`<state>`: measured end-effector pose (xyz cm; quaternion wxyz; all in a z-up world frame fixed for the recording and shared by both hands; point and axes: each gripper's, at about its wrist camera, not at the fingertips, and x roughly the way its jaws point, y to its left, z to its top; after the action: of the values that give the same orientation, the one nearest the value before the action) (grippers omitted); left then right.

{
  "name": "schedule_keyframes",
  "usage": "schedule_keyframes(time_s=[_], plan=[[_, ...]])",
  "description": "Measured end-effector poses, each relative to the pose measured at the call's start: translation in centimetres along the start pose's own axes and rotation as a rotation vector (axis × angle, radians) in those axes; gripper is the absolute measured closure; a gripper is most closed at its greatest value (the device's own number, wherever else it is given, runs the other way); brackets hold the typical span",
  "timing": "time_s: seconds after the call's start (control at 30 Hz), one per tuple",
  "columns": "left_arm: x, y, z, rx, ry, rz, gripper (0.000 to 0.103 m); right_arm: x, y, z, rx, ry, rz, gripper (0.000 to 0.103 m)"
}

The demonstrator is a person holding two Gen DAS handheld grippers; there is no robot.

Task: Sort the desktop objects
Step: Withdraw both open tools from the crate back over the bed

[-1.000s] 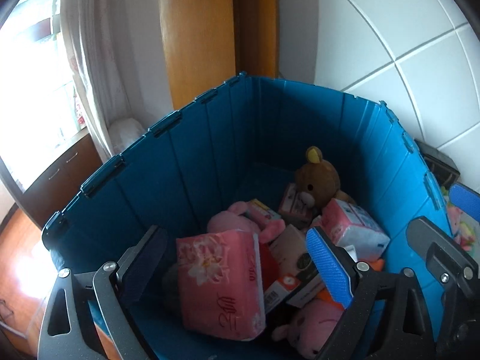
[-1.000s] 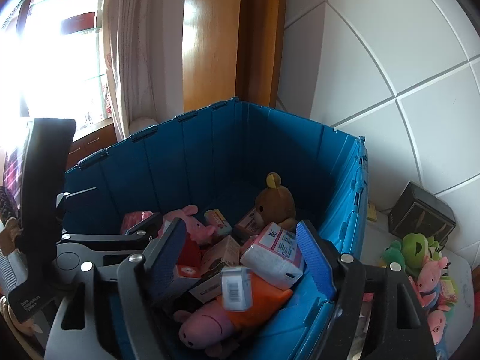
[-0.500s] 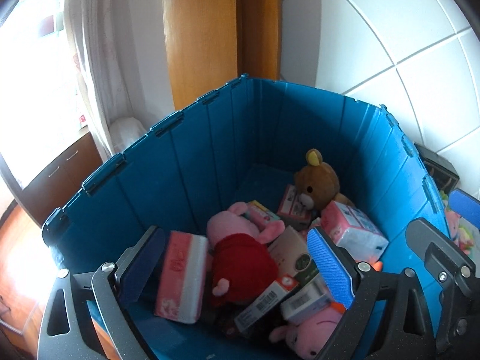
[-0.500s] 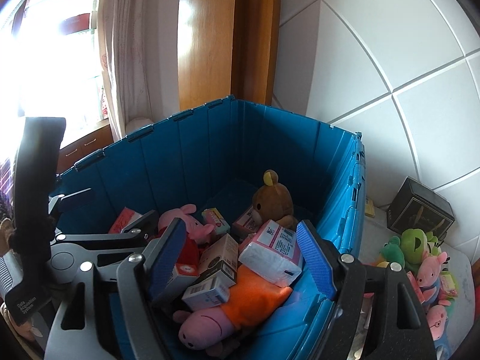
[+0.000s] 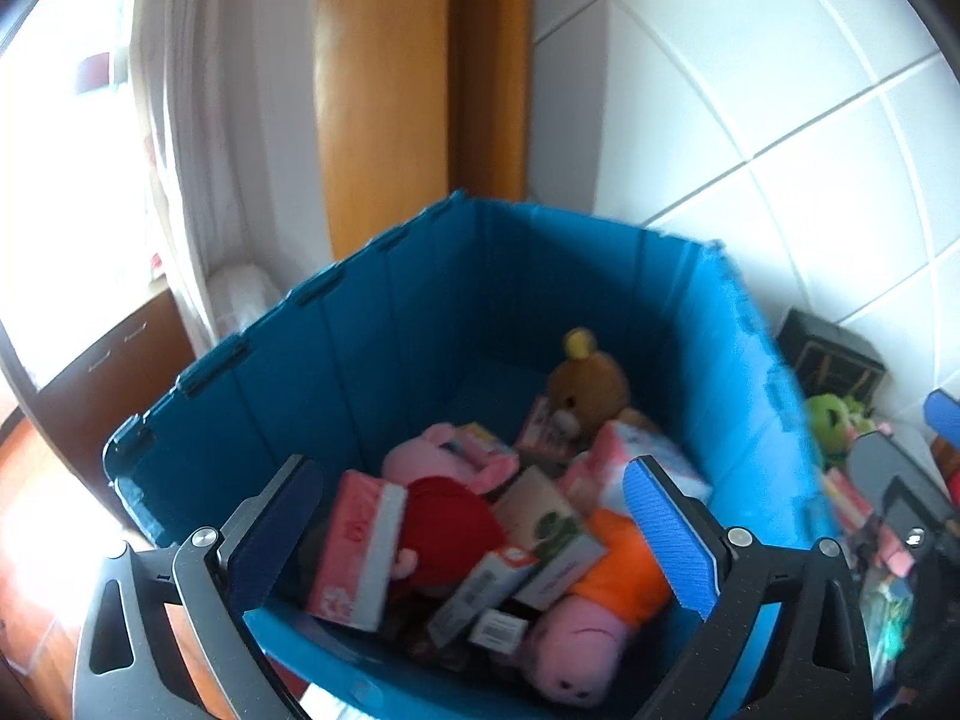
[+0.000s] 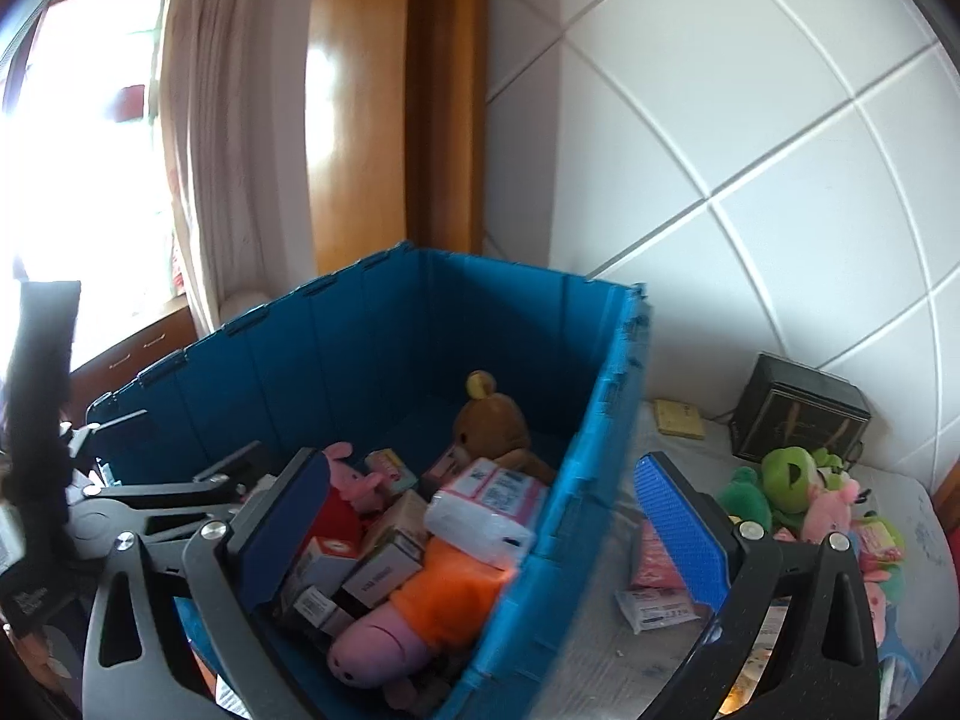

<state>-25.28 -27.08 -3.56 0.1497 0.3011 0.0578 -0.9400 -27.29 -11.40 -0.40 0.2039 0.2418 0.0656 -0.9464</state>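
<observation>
A blue bin (image 5: 372, 324) (image 6: 384, 324) holds a brown bear (image 5: 591, 381) (image 6: 489, 429), pink pig plushes (image 5: 576, 636) (image 6: 378, 648), a pink tissue pack (image 5: 357, 558), a white tissue pack (image 6: 486, 510) and several small boxes. My left gripper (image 5: 474, 531) is open and empty above the bin's near side. My right gripper (image 6: 480, 531) is open and empty over the bin's right wall. Loose on the table right of the bin lie a green frog plush (image 6: 786, 474), a pink plush (image 6: 831, 507) and small packets (image 6: 657, 606).
A black box (image 6: 801, 414) and a small yellow pad (image 6: 678, 417) sit by the white tiled wall. A wooden door frame (image 5: 420, 90) and a curtain (image 5: 198, 138) stand behind the bin. The left gripper's body (image 6: 150, 492) shows at the right wrist view's left.
The pink tissue pack left my left gripper and now lies in the bin. A small box dropped from my right gripper into the bin. Both grippers have pulled back and swung right.
</observation>
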Motion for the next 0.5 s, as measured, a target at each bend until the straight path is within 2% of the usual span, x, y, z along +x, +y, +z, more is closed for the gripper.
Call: schedule_keyframes(time_s=[0.17,0.27,0.4,0.5], plan=[[-3.5,-5.9,-0.3,0.050,-0.055,-0.057,0.001,-3.3,-5.1,-1.5,0.048,-0.028,-0.034,0.000],[-5.5,-10.6,-1.0,0.092,-0.076,-0.101,0.001,-5.4,-9.3,-2.9,0.093,-0.031,-0.076,0.000],[-6.9,-16.9,-2.6,0.150,-0.073,-0.153,0.001,-8.3,-15.9,-5.6,0.153,-0.019,-0.139,0.000],[-7.4,-22.8,-5.0,0.203,-0.048,-0.197,0.001,-10.2,-21.3,-8.6,0.199,0.006,-0.188,0.000]])
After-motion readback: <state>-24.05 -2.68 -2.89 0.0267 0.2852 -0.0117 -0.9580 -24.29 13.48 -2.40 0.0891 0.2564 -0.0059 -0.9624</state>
